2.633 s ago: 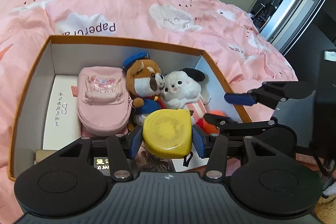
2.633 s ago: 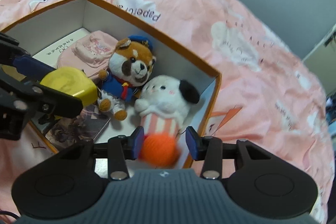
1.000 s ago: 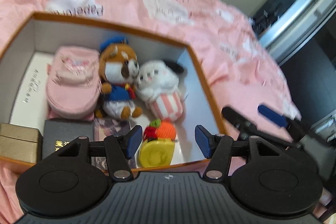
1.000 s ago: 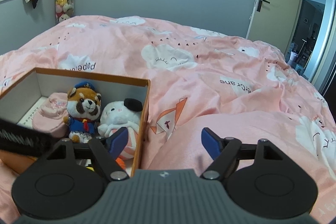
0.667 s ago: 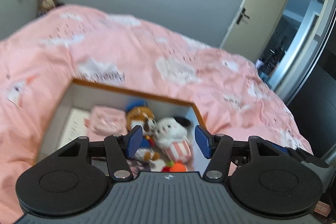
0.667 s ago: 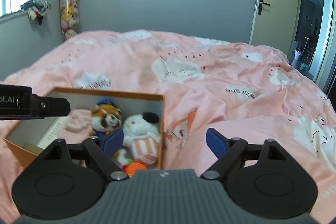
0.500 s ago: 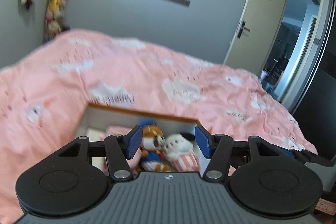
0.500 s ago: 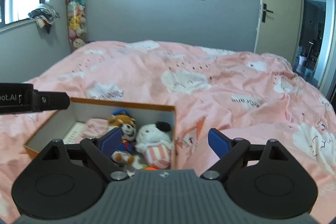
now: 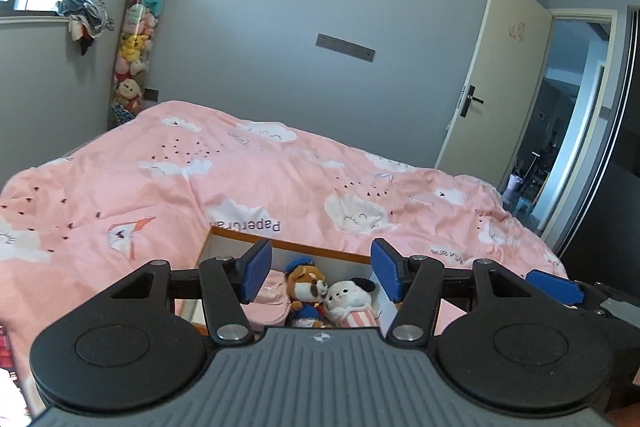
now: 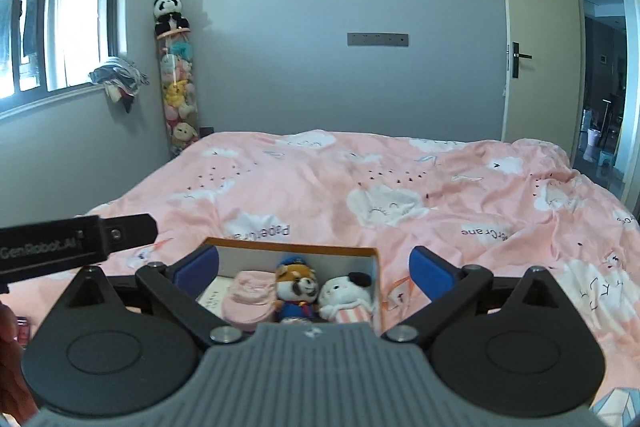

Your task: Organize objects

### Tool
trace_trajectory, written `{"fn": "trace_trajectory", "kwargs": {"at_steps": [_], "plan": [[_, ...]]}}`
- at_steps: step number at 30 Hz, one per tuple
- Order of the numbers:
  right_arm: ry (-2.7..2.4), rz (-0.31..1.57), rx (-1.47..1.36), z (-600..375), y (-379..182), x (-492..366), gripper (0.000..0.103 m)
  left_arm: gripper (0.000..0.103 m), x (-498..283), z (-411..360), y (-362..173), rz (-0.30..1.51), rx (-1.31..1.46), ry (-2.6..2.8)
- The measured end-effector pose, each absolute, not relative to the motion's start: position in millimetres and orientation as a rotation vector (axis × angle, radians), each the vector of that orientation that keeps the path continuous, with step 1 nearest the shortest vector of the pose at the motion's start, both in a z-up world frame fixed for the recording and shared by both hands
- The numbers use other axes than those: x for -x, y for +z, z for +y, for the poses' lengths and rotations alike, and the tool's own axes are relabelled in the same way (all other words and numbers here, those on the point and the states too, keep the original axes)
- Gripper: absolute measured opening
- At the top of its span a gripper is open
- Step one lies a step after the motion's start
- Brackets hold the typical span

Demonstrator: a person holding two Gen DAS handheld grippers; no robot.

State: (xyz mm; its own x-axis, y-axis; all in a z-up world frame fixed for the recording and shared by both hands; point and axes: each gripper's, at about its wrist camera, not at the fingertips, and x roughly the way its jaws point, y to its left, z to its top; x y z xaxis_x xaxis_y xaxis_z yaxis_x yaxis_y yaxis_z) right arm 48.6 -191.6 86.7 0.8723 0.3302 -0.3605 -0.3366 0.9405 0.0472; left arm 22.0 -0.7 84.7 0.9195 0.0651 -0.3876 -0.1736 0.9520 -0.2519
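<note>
An orange-rimmed box (image 9: 316,247) (image 10: 292,246) sits on the pink bed, low in both views. Inside it lie a red panda plush (image 9: 306,283) (image 10: 296,285), a white dog plush (image 9: 348,301) (image 10: 346,293) and a pink pouch (image 9: 274,293) (image 10: 246,297). My left gripper (image 9: 320,273) hangs open above the box's near side with nothing between its pads. My right gripper (image 10: 315,269) is open too, its jaws still opening, and they hold nothing. The front of the box is hidden behind both gripper bodies.
The pink cloud-print duvet (image 10: 400,187) covers the whole bed. A tall clear tube of plush toys (image 10: 178,87) stands in the far left corner under a window. An open door (image 10: 536,27) is at the right. A hand (image 10: 8,347) shows at the lower left edge.
The yellow tape measure and the orange ball were let go into the box. Both grippers have since risen, drawn back and tilted up, and the right jaws have spread wider.
</note>
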Motion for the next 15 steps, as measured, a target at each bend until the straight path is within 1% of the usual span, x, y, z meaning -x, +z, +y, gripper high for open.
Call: {"fn": "trace_trajectory", "kwargs": {"at_steps": [5,9,15], "plan": [[0.369,0.356,0.036,-186,89,-24,0.101,0.068,2,0,93,0.343,0.254,0.176],[0.377,0.340,0.021,-191,89,-11,0.101,0.077,12,-2,93,0.341,0.205,0.206],[0.363,0.341,-0.026,-199,78,-12,0.102,0.077,4,-16,79,0.366,0.092,0.267]]}}
